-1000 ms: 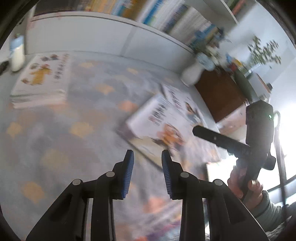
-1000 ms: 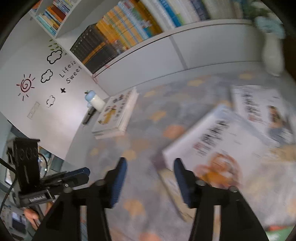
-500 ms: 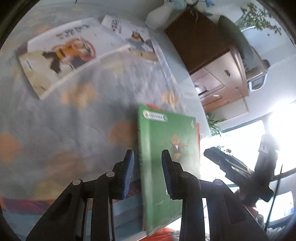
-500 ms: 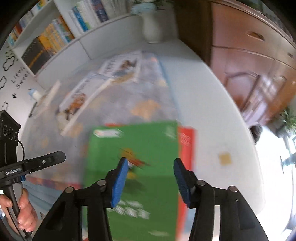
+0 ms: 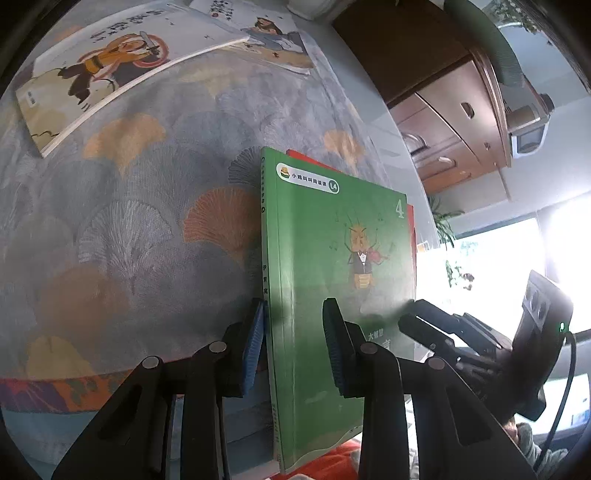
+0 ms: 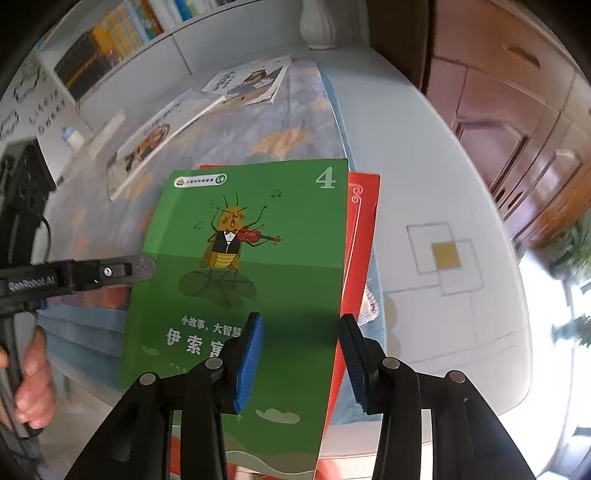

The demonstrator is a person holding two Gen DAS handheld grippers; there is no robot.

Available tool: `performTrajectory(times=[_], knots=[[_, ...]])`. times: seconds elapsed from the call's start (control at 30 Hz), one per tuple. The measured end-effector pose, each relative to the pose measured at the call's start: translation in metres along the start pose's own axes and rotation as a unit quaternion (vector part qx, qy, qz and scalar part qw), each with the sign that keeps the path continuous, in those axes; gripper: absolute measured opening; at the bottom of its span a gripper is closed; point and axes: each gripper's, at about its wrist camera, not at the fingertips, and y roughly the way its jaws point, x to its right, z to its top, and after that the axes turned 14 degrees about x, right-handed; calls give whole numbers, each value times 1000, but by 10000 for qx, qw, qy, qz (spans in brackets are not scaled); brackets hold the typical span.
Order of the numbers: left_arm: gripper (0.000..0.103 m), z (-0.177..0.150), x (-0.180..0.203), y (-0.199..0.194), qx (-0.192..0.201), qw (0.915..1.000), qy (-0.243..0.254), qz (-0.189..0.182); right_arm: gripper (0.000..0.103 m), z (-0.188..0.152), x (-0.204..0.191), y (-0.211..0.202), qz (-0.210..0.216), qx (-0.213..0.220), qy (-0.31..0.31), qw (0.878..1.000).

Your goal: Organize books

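Note:
A green book (image 5: 332,258) (image 6: 258,258) with a violin-playing insect on its cover lies on a red book (image 6: 362,221) at the table's near edge. My left gripper (image 5: 293,343) stands open astride the green book's spine, one pad left of the spine and one over the cover. Its tip (image 6: 147,266) shows at the book's left edge in the right wrist view. The jaws of my right gripper (image 6: 301,354) are closing over the book's right edge, and the pads do not press on it. Further back lie a white cartoon book (image 5: 110,70) and another book (image 5: 266,33).
A leaf-patterned cloth (image 5: 147,221) covers most of the white table (image 6: 406,166). At the far end are a book stack (image 6: 99,136), a bottle (image 6: 74,136), a white vase (image 6: 317,26) and a bookshelf (image 6: 110,40). A wooden cabinet (image 5: 443,92) stands to the right.
Both grippers swung from the far books down to the green book at the table's near edge. The right jaws narrowed. The left jaws kept their gap.

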Motion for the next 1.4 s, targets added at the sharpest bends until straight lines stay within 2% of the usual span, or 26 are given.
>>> performTrajectory(times=[0.17,0.33,0.4,0.53,0.67,0.87,0.97,1.1,1.27,1.4], knots=[[28,12,-7,-4,22,10000,73,-12,42,4,1,-2,223,135,409,9988],[28,31,-22,-10,220,9997,73,33,42,14,-23,15,134,106,172,9997],[28,39,-32,-9,268,9996,-9,47,43,19,-29,22,77,229,140,9996],[28,44,-46,-2,176,9997,-173,-16,43,34,-34,34,13,367,212,9991],[28,33,-50,-7,33,9998,-188,-110,43,31,-31,31,98,238,258,9993],[29,4,-39,-18,-307,9993,193,-122,44,-2,-32,9,225,-30,128,9997],[31,-1,-33,-20,-263,9990,365,11,44,-14,-40,3,280,-84,44,9996],[31,-3,-35,-22,-198,9995,222,47,44,-16,-50,4,135,-63,-302,9994],[31,-11,-33,-27,-327,9990,270,131,44,-14,-44,6,227,-71,-146,9996],[31,-13,-30,-27,-381,9984,380,164,44,-15,-51,8,155,-60,-367,9992]])
